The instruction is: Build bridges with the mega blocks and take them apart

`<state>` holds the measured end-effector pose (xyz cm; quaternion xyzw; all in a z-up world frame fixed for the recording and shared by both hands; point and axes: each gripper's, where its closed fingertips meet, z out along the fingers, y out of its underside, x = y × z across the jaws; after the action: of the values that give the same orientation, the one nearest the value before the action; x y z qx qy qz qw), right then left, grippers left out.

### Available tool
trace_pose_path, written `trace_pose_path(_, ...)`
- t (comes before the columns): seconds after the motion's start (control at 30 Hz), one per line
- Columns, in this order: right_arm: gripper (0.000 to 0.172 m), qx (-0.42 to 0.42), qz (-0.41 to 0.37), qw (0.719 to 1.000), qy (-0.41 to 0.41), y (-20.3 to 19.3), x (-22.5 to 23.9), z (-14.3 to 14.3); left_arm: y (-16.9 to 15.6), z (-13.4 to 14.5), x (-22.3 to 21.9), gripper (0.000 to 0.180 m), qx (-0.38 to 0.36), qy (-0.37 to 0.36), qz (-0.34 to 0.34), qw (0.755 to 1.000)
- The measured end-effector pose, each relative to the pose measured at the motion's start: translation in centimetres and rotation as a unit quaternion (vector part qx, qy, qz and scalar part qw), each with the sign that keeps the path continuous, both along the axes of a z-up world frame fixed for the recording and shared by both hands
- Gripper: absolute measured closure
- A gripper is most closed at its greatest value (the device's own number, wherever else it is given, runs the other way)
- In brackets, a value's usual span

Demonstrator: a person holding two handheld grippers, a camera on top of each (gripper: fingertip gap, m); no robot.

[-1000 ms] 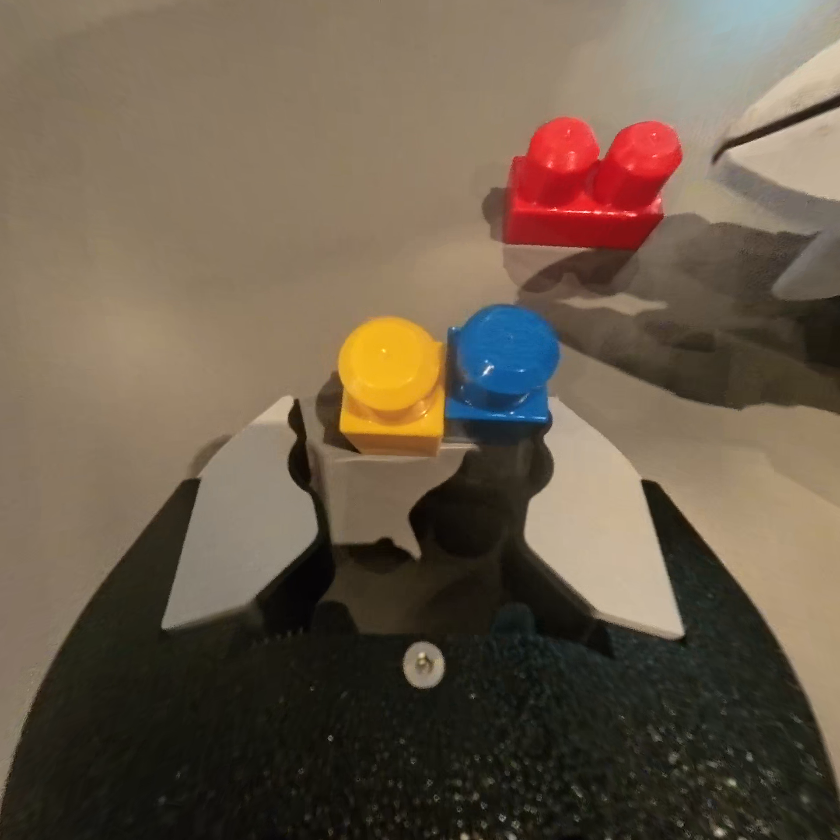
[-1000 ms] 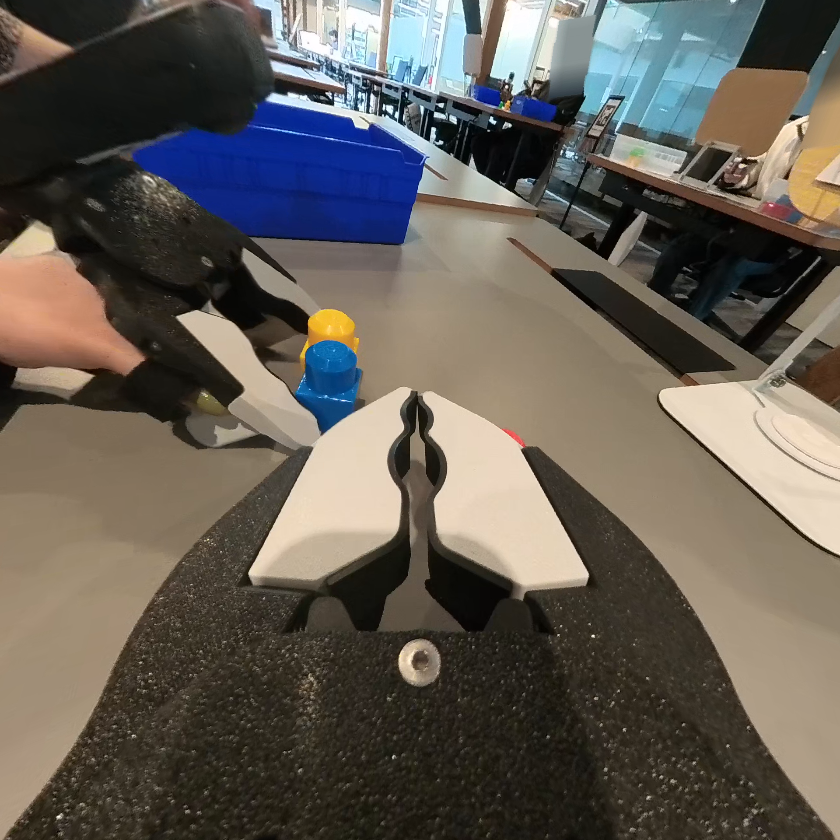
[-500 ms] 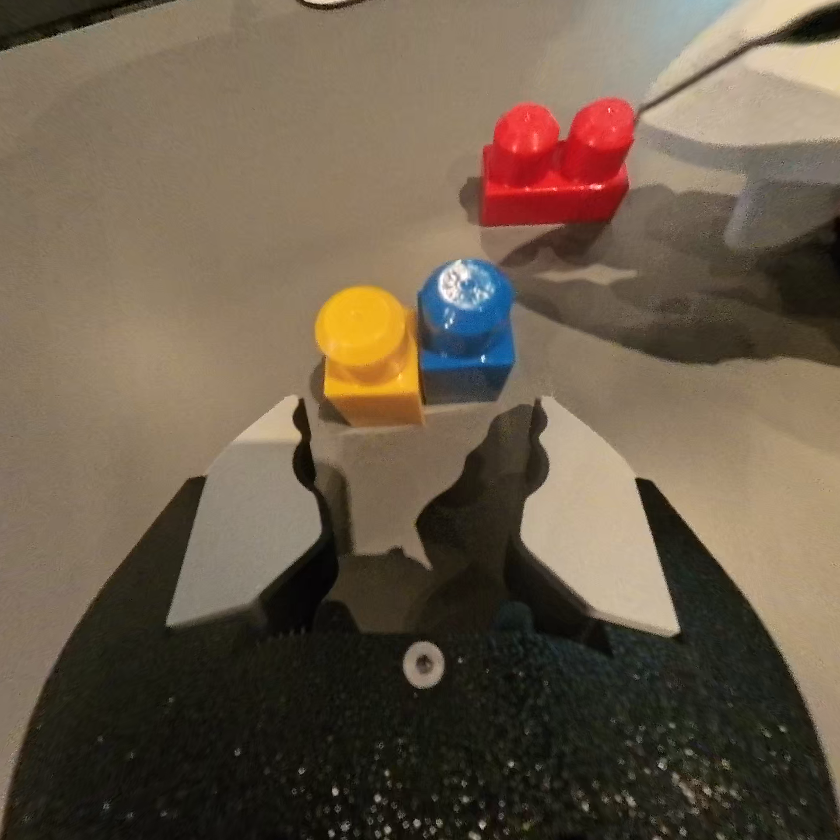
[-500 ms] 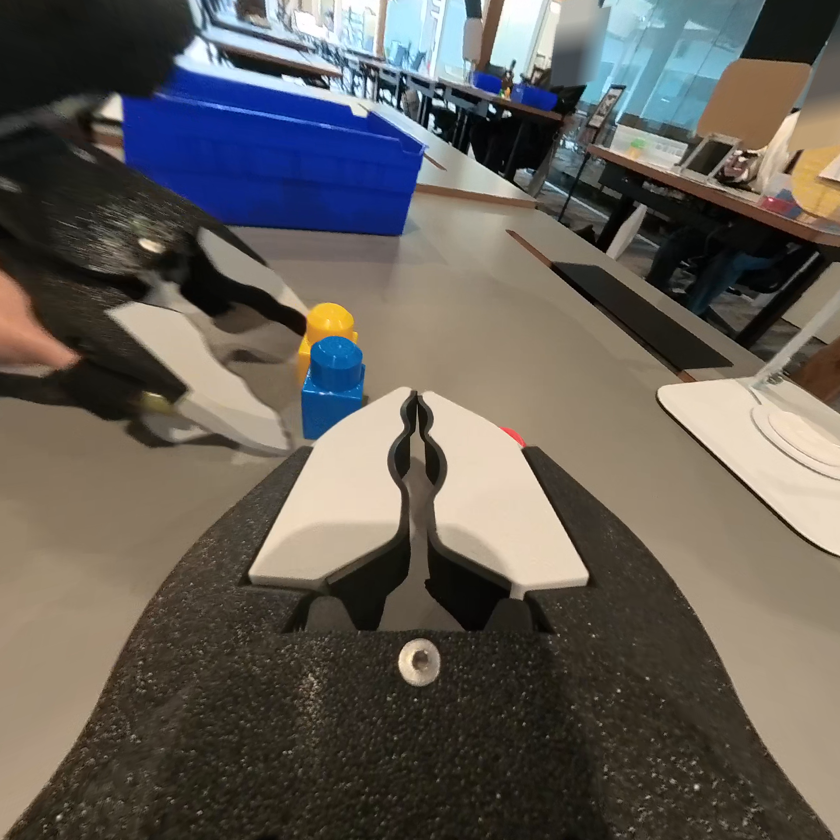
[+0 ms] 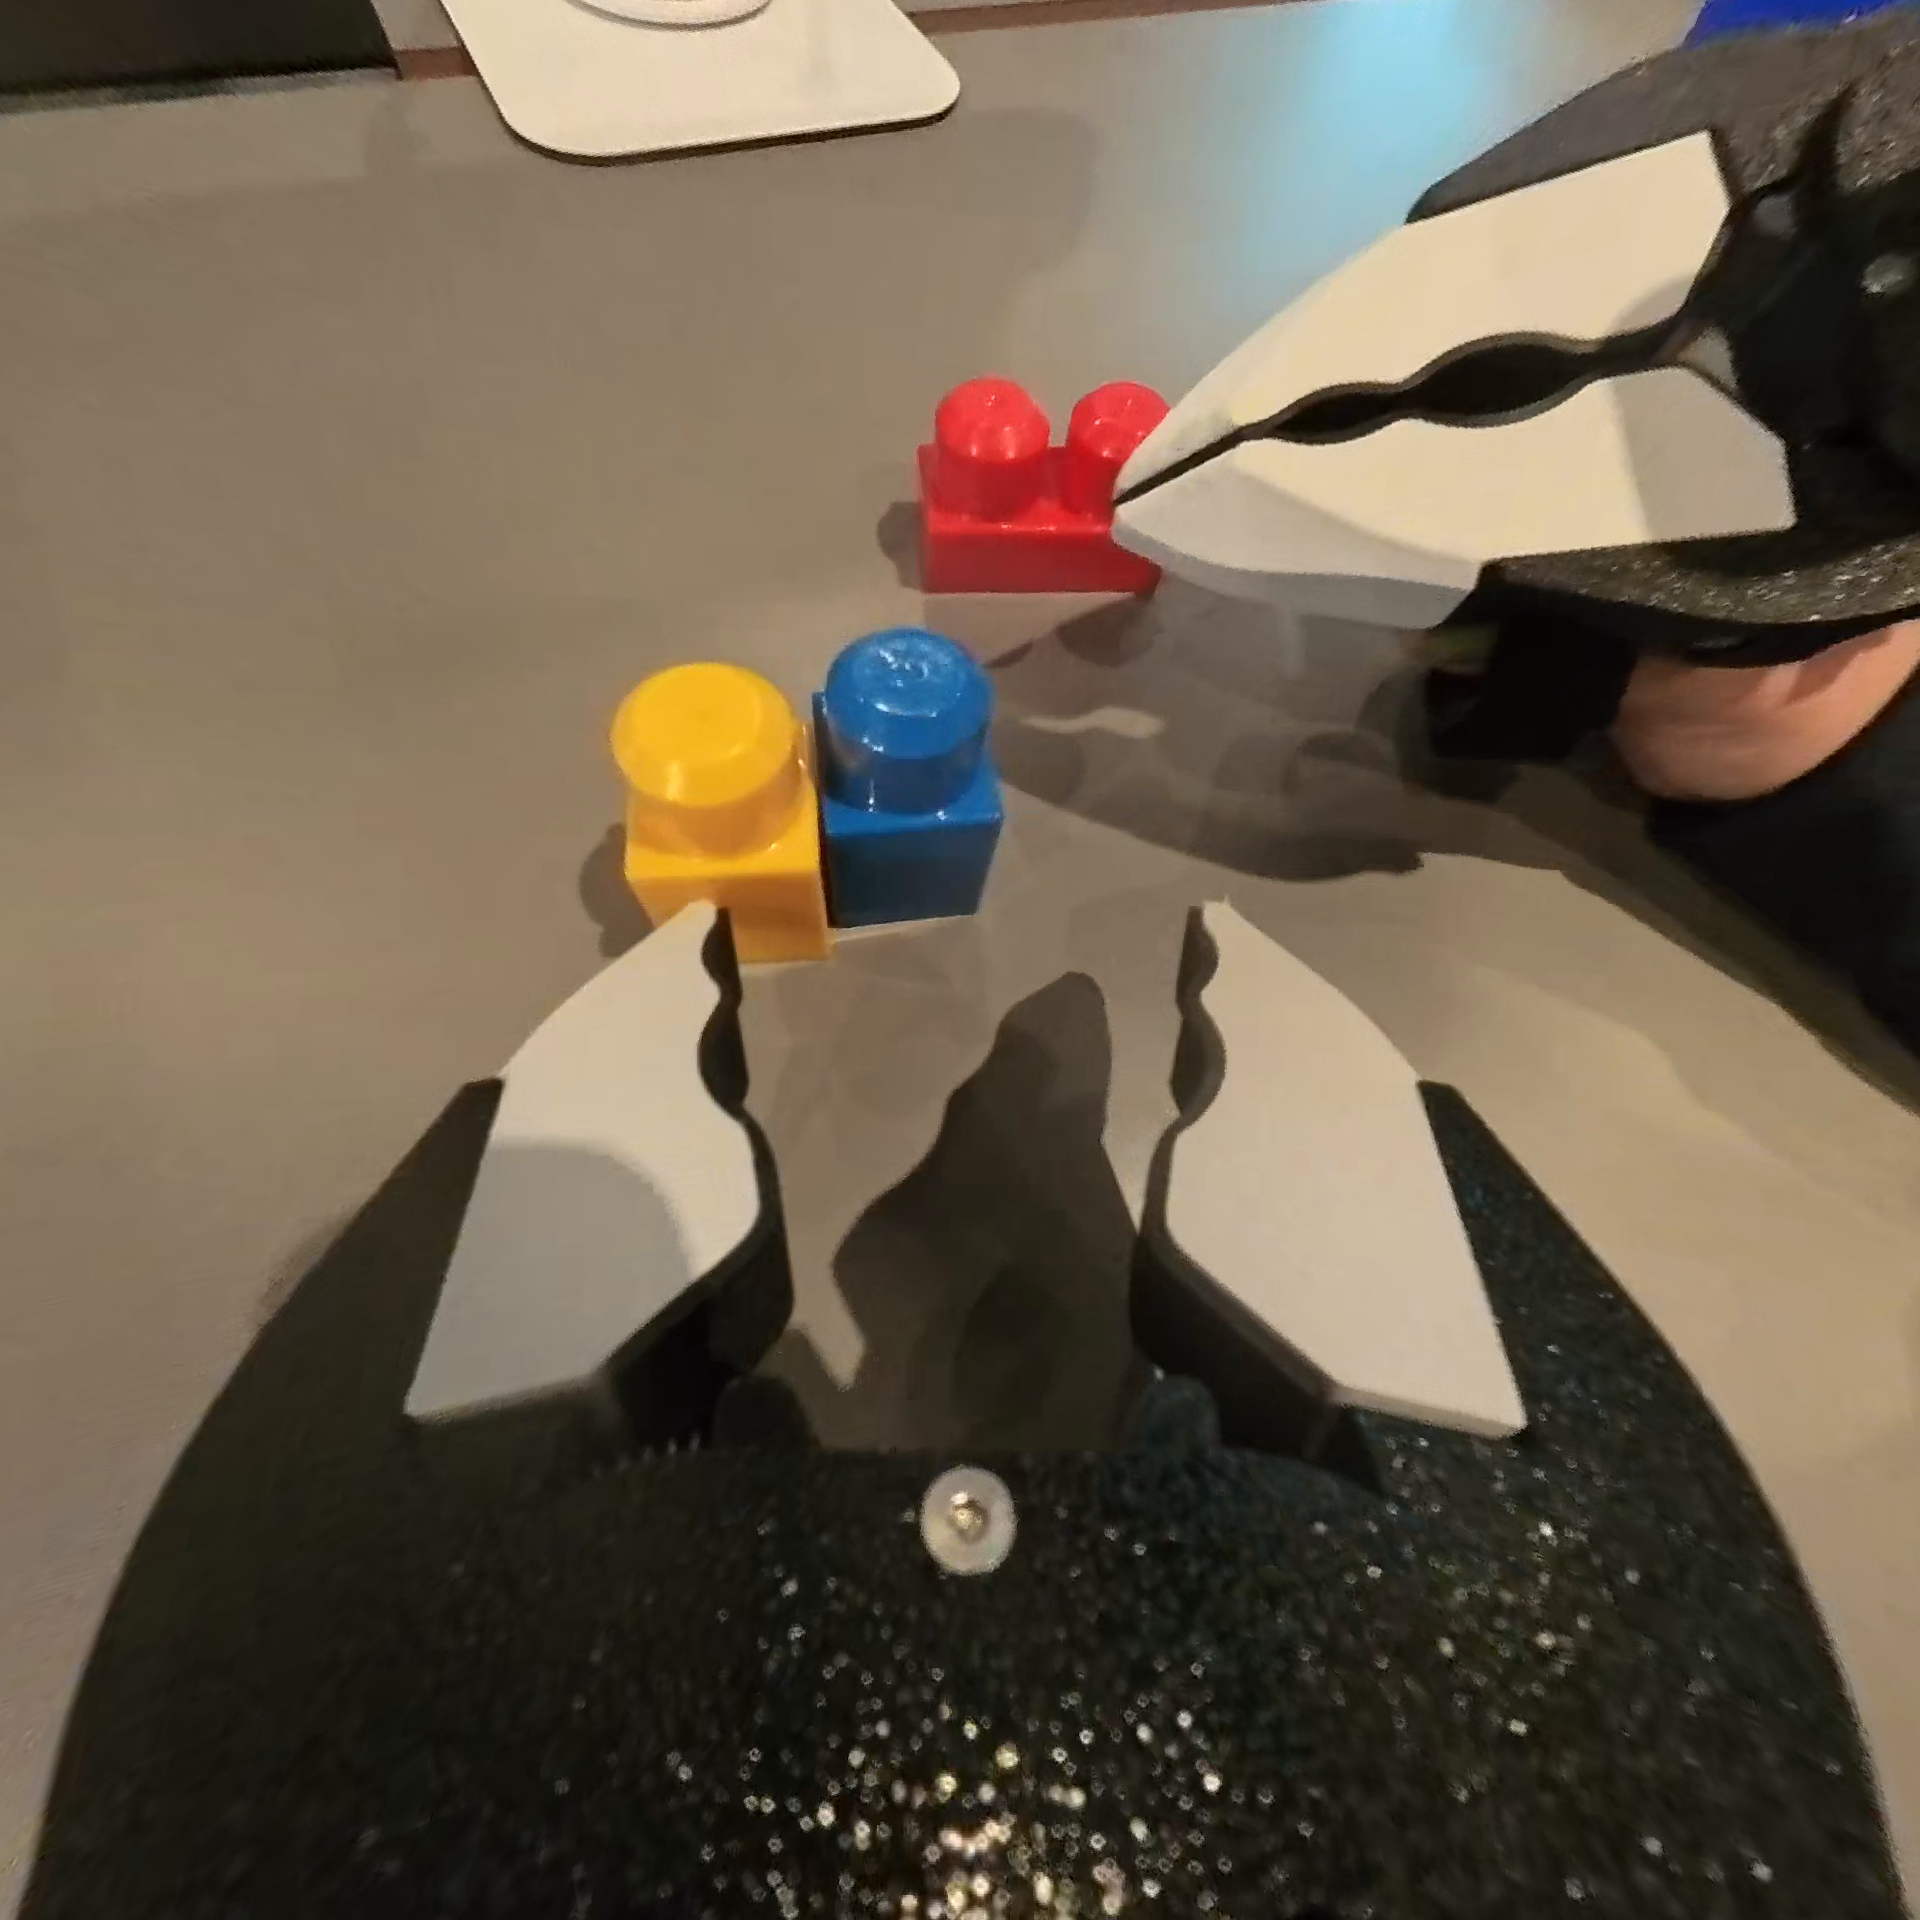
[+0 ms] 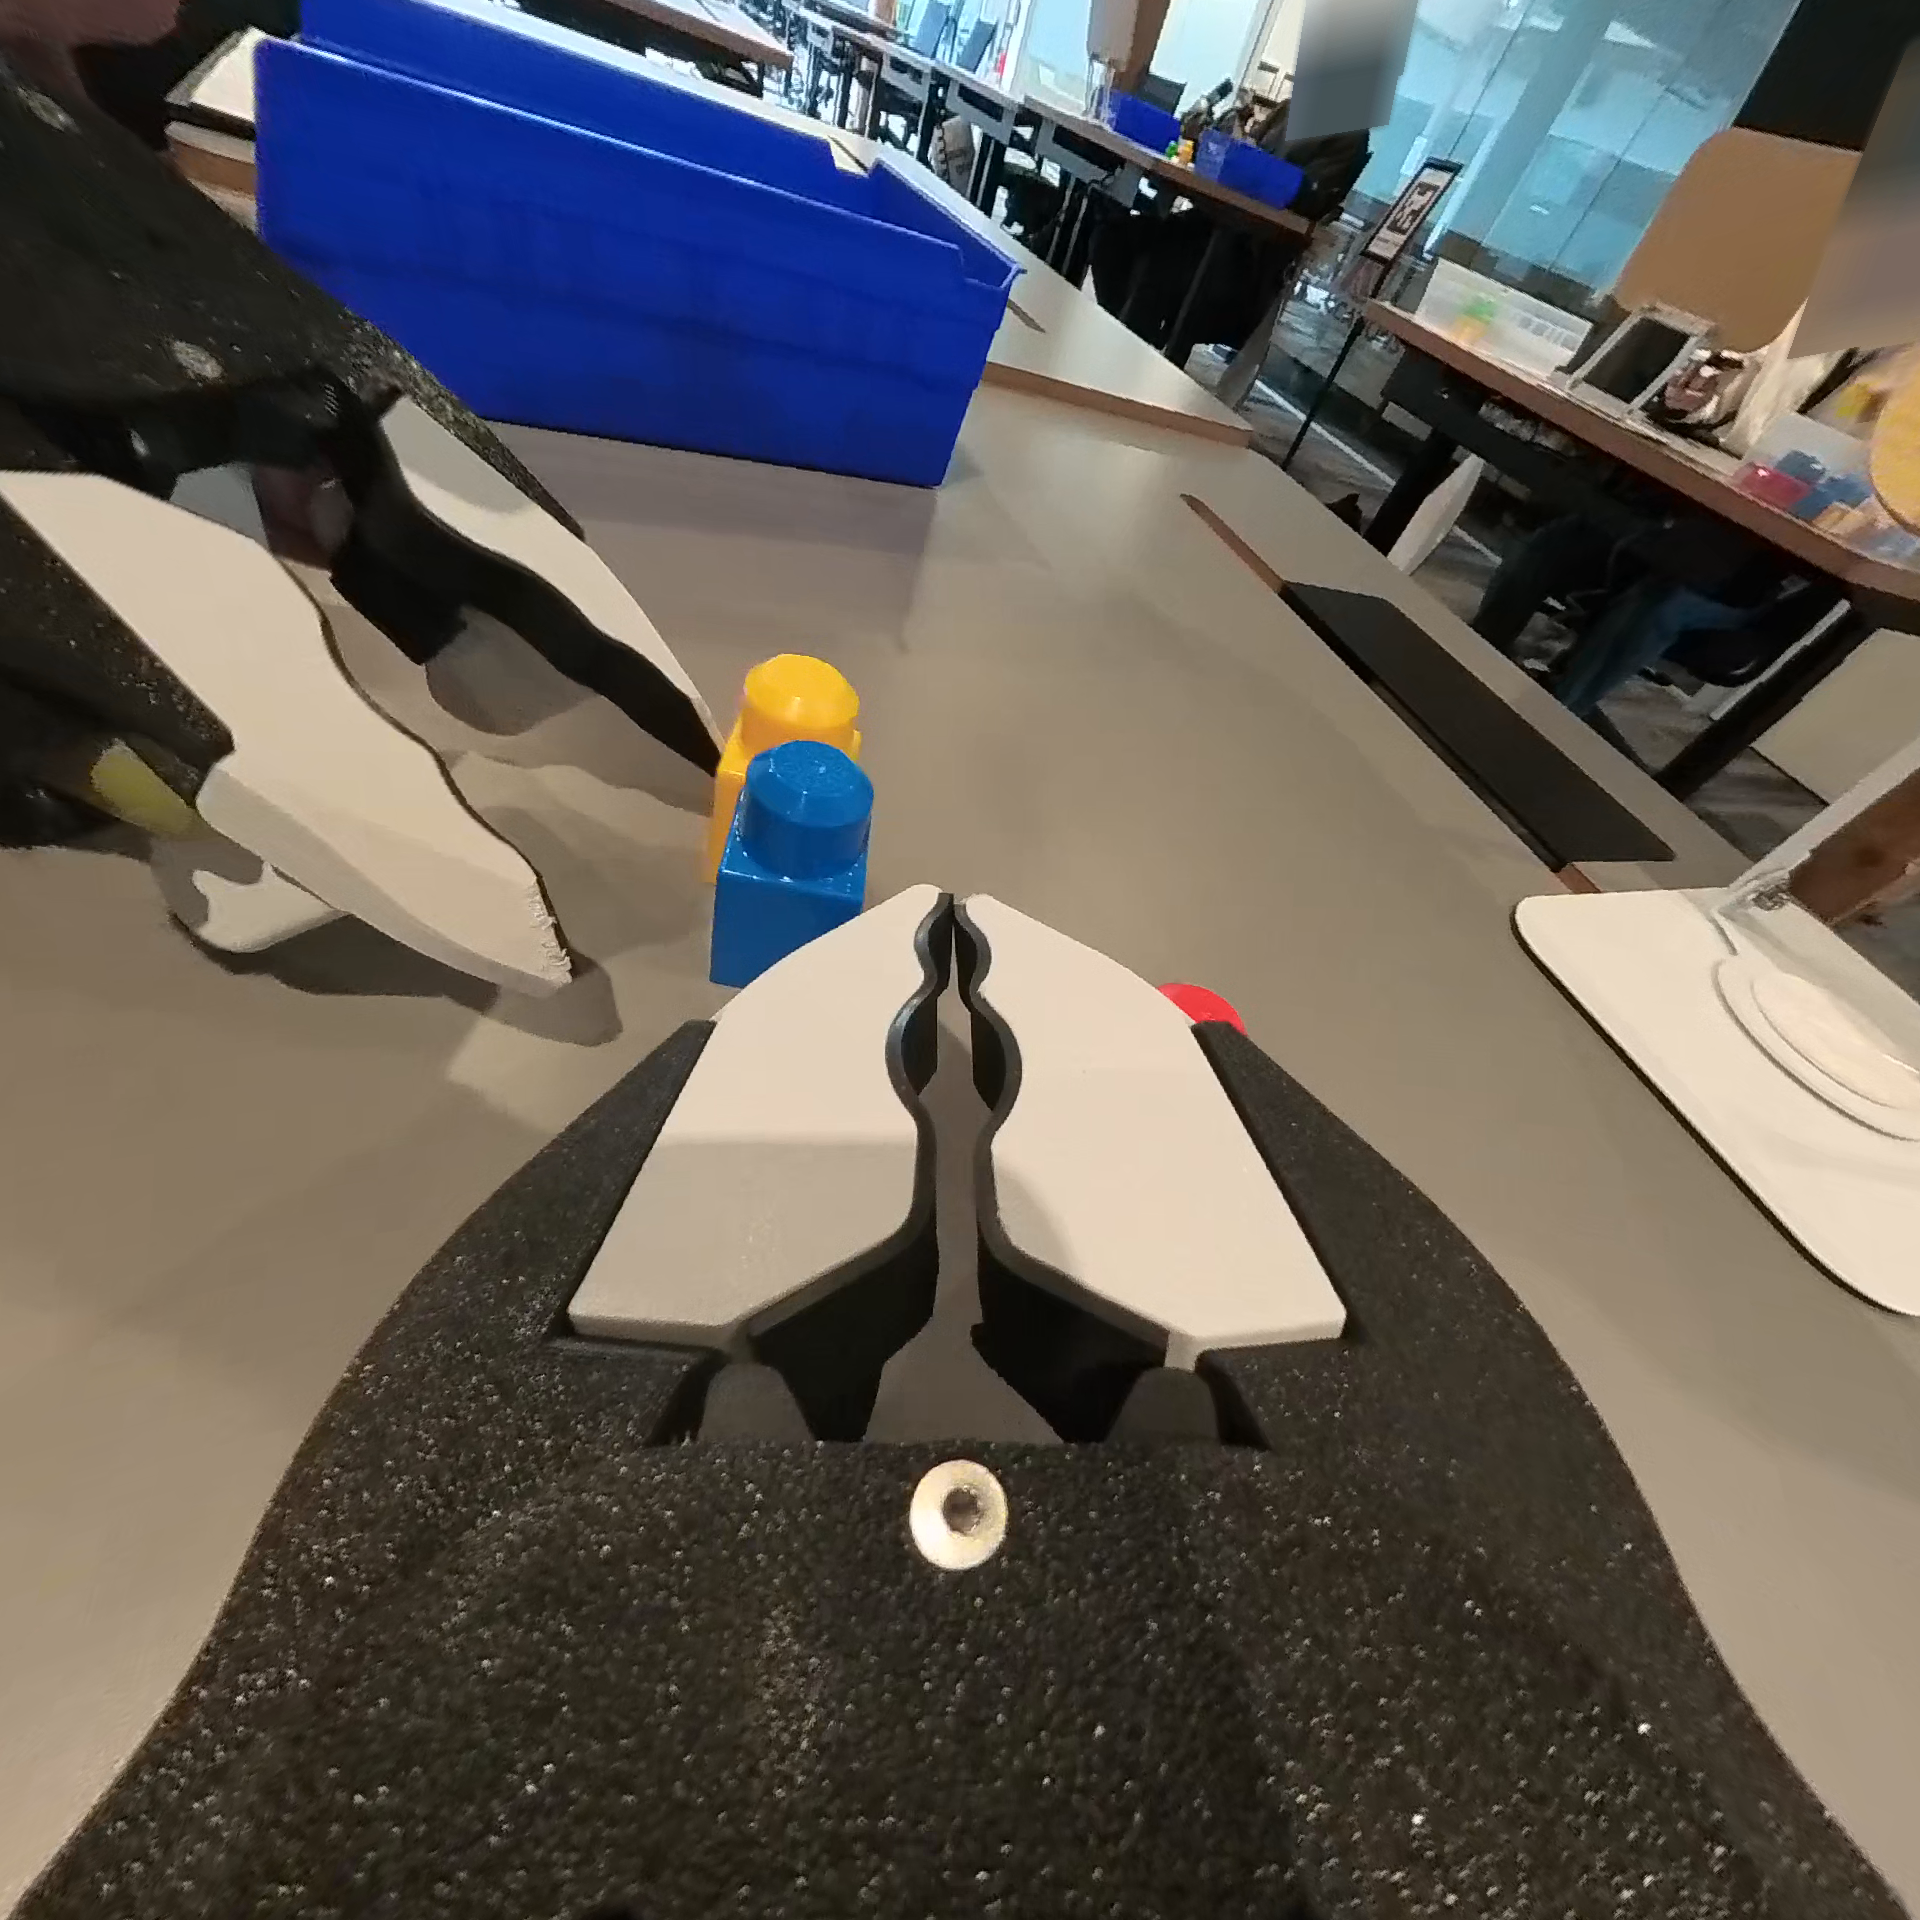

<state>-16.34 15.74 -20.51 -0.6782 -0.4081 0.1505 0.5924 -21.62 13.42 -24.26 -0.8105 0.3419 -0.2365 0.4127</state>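
A yellow one-stud block (image 5: 717,821) and a blue one-stud block (image 5: 909,784) stand side by side, touching, on the grey table (image 5: 364,520). A red two-stud block (image 5: 1023,494) lies beyond them. My left gripper (image 5: 951,914) is open with nothing between its pads, just short of the two blocks; its left fingertip (image 5: 675,940) overlaps the yellow block's corner. My right gripper (image 6: 948,902) is shut with nothing visible between its pads; it hovers over the red block (image 6: 1200,1006), mostly hiding it. In the right wrist view the blue block (image 6: 795,862) and the yellow block (image 6: 800,707) stand ahead, with the left gripper (image 6: 634,862) beside them.
A large blue bin (image 6: 623,260) stands at the far left of the table. A white mat with a clear stand (image 6: 1766,1060) lies at the right; it also shows in the left wrist view (image 5: 717,73). A black strip (image 6: 1455,696) lies on the table. A hand (image 5: 1766,717) holds the right gripper. Tip to tip, the grippers are about 7 cm apart.
My left gripper has drawn back from the yellow and blue blocks and its jaws have narrowed a little. The right gripper stays shut over the red block.
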Motion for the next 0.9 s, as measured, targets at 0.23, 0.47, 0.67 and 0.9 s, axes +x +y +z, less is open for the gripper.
trace_pose_path(0.23,0.172,0.001,0.001,1.000,-0.003,0.0,-0.1,-0.1,0.3,0.3,0.8,0.101,0.006,-0.004,-0.004,1.000)
trace_pose_path(0.47,0.172,0.003,0.001,1.000,0.005,0.0,0.1,0.1,-0.1,0.9,0.7,0.101,0.019,-0.003,-0.008,1.000)
trace_pose_path(0.67,0.172,0.005,0.002,1.000,0.004,-0.1,0.1,0.1,0.7,1.3,-0.9,0.099,0.049,-0.008,0.019,0.999)
trace_pose_path(0.9,0.172,0.007,0.004,1.000,0.003,-0.1,0.1,0.1,1.3,1.5,-1.5,0.099,0.081,-0.008,0.033,0.996)
